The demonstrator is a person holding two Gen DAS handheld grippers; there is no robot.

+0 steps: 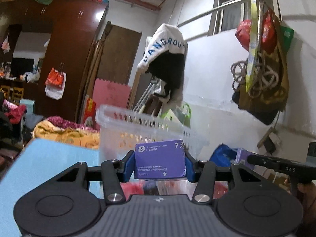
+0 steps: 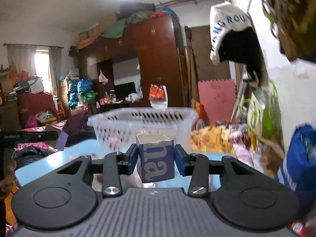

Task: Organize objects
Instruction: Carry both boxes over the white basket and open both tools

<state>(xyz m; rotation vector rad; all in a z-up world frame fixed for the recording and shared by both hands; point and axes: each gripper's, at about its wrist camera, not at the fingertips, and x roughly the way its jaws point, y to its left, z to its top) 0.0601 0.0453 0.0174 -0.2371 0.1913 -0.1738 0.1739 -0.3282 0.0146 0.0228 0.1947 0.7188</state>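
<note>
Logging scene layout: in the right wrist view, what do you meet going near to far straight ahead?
Right gripper shut on the open-topped purple box → clear slotted basket → orange-and-white bag hanging on the brown wardrobe.

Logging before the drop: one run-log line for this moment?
left claw: shut on purple box | right claw: shut on open-top carton | basket: ahead of both

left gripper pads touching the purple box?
Touching. Left wrist view: both blue pads press the sides of the purple box, held by the left gripper; no gap visible.
</note>
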